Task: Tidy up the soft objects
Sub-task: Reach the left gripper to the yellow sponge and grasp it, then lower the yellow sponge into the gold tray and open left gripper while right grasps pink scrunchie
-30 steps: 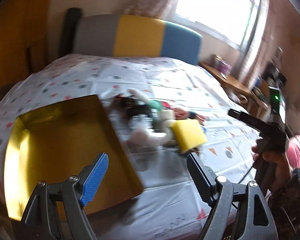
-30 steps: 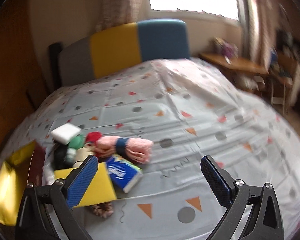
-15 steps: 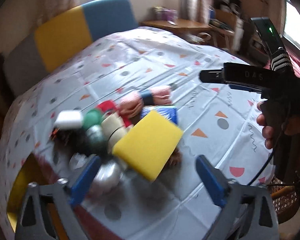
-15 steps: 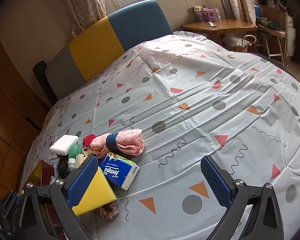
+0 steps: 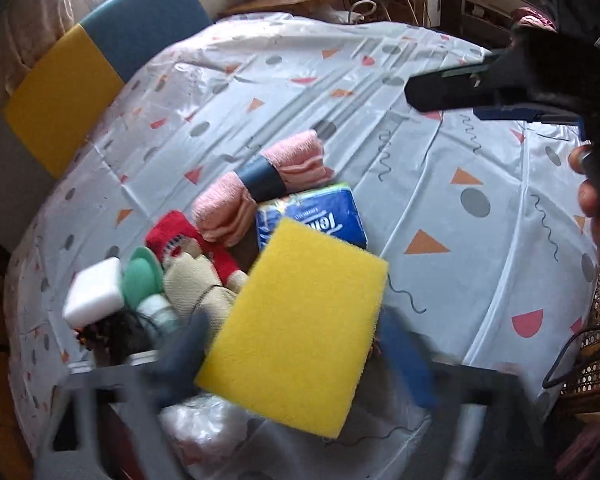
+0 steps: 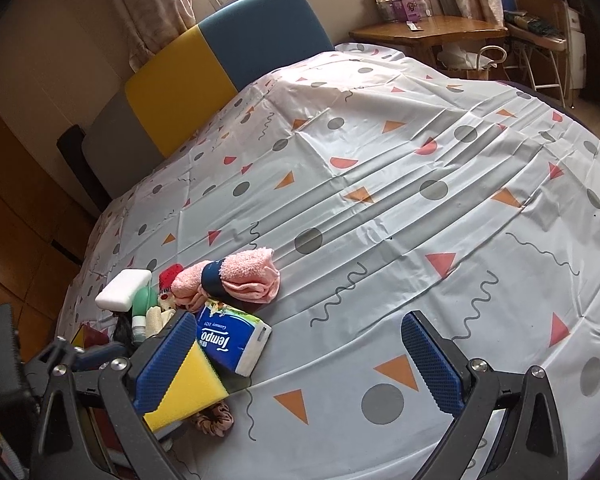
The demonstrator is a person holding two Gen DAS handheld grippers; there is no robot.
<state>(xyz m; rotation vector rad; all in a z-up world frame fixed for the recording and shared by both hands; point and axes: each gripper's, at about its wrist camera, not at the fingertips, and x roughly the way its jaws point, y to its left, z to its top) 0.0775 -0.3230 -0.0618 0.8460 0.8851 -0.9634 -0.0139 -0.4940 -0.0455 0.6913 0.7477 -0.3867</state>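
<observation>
Soft goods are lying heaped at the near left of the patterned bed cover (image 6: 380, 184): white foam block (image 6: 123, 289), green bottle (image 6: 144, 300), red-hatted doll (image 5: 188, 248), pink rolled towel (image 6: 240, 276), Tempo tissue pack (image 6: 232, 338), yellow sponge (image 5: 296, 344). Left gripper (image 5: 296, 364) is appearing blurred, fingers flanking the sponge; grip cannot be told. Right gripper (image 6: 300, 364) is hovering released, jaws spread wide.

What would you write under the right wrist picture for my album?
Open right hand-held gripper above a patterned bedspread, beside a pink towel, Tempo tissue pack and yellow sponge.
</observation>
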